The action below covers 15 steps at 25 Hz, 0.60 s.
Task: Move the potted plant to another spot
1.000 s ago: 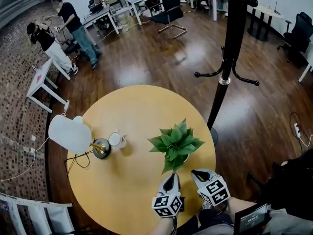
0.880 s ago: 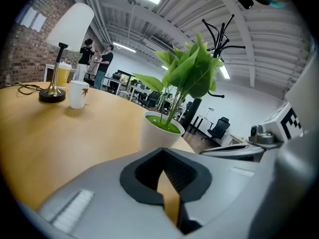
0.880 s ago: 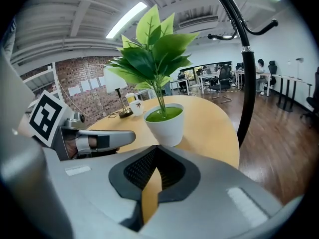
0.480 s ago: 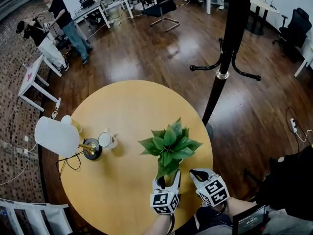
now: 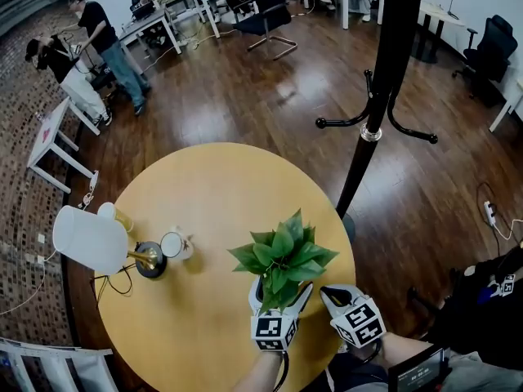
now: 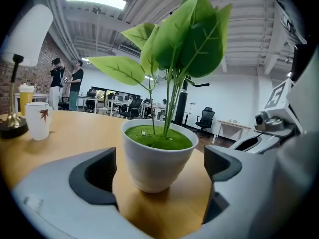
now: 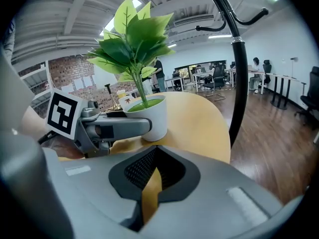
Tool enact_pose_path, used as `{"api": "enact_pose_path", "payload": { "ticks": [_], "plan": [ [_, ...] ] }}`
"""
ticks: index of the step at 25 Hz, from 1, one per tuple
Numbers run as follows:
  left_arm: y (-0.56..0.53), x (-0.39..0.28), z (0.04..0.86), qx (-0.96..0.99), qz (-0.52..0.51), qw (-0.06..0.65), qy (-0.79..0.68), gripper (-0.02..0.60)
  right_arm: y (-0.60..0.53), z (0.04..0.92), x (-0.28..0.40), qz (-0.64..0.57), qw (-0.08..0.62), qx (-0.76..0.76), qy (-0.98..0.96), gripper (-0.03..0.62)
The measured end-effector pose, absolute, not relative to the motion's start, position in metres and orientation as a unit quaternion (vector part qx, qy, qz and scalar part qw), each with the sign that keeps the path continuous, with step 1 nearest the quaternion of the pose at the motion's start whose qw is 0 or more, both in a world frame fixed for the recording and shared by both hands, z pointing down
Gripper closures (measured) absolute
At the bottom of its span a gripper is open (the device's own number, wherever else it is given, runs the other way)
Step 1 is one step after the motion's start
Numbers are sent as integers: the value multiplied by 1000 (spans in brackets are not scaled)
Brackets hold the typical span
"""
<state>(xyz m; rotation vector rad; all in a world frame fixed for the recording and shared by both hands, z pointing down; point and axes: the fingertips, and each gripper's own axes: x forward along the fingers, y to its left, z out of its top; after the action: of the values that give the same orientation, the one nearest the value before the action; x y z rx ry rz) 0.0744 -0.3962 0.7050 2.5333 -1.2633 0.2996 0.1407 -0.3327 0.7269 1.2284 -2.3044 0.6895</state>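
The potted plant [image 5: 282,256] has green leaves in a small white pot [image 6: 157,156]. It stands upright on the round yellow table [image 5: 212,194], near the front right edge. My left gripper [image 5: 279,291] reaches around the pot from the near side, and its jaws are opening. The pot sits between them with a gap on each side, so neither pad touches it. My right gripper [image 5: 328,292] rests just right of the plant with its jaws shut and nothing in them. In the right gripper view, the pot [image 7: 149,116] shows beyond the left gripper [image 7: 112,126].
A desk lamp with a white shade [image 5: 90,239] and a white cup [image 5: 173,245] stand at the table's left. A black coat stand [image 5: 384,80] rises just past the right edge. Behind are a wooden floor, desks, chairs and two people [image 5: 90,47].
My left gripper has moved forward to the pot and its jaws have gone from shut to wide apart on either side of it. The right gripper has shifted slightly.
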Motion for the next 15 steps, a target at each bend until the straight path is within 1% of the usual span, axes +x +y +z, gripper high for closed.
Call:
{"api": "enact_pose_path", "payload": {
  "ticks": [12, 15],
  "plan": [
    [-415, 87, 710, 909, 104, 114, -386, 51, -374, 727, 155, 206, 205, 471, -833, 586],
    [-417, 86, 711, 912, 100, 108, -383, 63, -381, 727, 153, 197, 200, 471, -836, 586]
  ]
}}
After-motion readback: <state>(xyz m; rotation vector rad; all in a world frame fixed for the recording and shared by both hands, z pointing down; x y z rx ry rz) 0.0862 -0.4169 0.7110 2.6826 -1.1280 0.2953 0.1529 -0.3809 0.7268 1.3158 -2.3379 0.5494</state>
